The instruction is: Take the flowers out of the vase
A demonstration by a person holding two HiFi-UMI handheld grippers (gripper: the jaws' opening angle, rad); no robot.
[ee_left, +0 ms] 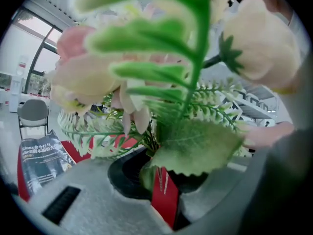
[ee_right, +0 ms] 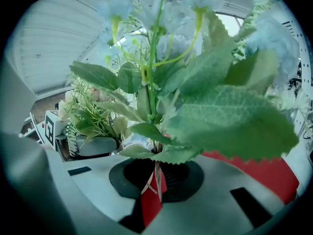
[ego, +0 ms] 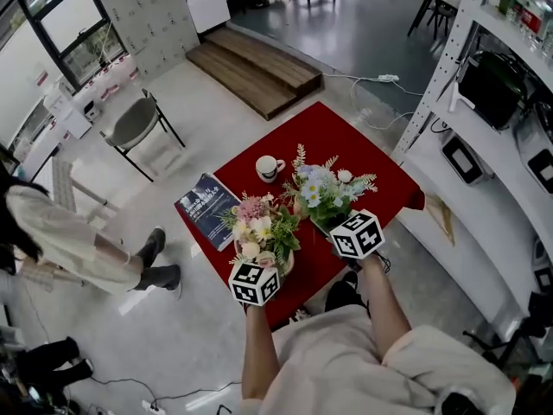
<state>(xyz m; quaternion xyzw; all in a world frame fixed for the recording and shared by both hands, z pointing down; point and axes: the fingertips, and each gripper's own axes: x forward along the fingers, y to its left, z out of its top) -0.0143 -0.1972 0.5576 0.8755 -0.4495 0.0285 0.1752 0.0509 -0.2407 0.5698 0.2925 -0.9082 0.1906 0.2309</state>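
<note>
left gripper point(ee_left: 164, 192): pinching pink flowers point(ee_left: 93, 75) | right gripper point(ee_right: 154, 187): pinching blue flowers point(ee_right: 205, 106) | book point(ee_left: 41, 158): possibly "Linux"

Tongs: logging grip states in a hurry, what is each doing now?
Left tongs: closed on the stems of the pink and cream bouquet.
Right tongs: closed on the stems of the blue and white bouquet.

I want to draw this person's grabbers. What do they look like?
The left gripper and right gripper have pale grey jaws with black curved pads. Each carries a white cube with black square markers. The person wears a light beige short-sleeved top.
</note>
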